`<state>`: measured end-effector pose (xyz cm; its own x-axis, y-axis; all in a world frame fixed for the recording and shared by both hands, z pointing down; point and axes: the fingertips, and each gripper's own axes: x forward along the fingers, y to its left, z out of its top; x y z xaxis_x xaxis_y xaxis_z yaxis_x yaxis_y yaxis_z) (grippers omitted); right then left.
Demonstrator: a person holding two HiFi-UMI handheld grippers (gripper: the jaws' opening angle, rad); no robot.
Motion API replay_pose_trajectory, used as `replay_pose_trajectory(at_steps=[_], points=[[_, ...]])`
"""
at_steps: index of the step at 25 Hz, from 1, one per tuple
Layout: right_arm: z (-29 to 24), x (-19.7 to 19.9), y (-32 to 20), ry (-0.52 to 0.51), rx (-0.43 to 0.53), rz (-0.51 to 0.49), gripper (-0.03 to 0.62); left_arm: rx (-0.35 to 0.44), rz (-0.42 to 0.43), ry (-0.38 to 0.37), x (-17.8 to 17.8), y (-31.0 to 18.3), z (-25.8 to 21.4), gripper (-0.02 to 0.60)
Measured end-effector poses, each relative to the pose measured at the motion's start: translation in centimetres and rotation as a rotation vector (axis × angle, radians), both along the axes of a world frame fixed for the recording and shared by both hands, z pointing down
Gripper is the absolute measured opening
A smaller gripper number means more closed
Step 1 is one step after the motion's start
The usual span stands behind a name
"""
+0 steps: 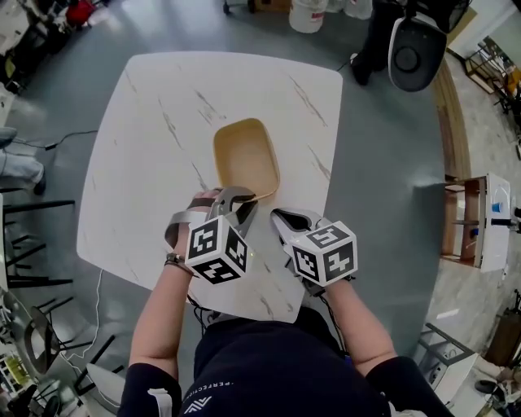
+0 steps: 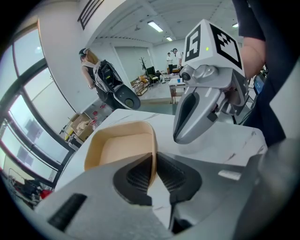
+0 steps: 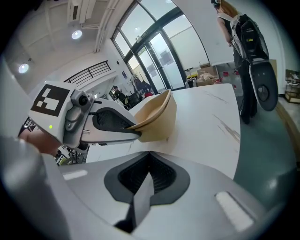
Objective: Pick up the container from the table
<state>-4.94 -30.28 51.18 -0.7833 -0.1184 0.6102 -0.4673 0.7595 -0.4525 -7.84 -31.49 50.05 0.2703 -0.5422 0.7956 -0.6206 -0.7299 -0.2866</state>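
Observation:
A tan, rounded-rectangle container (image 1: 244, 155) lies empty on the white marbled table (image 1: 155, 122), near its middle. My left gripper (image 1: 244, 198) is shut on the container's near rim; in the left gripper view the ribbed pads (image 2: 136, 176) press on the thin wall of the container (image 2: 119, 150), one inside and one outside. In the right gripper view the container (image 3: 157, 117) looks tilted, its held edge raised. My right gripper (image 1: 281, 216) hovers just right of the left one, apart from the container, and its jaws (image 3: 149, 159) are shut with nothing between them.
The table's near edge (image 1: 244, 313) runs right under both hands. A black-and-white machine (image 1: 415, 49) and a white bucket (image 1: 308, 15) stand on the grey floor beyond the table. A wooden shelf unit (image 1: 476, 220) is at the right. A person with a backpack (image 2: 96, 72) stands far off.

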Motion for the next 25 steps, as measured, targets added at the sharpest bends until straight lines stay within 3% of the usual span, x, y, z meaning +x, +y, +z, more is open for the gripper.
replay_pose_trajectory(at_steps=[15, 25], points=[[-3.2, -0.8, 6.7, 0.011, 0.081, 0.036, -0.002, 0.070, -0.116, 0.103, -2.2, 9.9, -1.9, 0.026], [-4.9, 0.1, 11.1, 0.004, 0.125, 0.087, -0.002, 0.084, -0.177, 0.182, -1.0, 16.8, -3.6, 0.028]])
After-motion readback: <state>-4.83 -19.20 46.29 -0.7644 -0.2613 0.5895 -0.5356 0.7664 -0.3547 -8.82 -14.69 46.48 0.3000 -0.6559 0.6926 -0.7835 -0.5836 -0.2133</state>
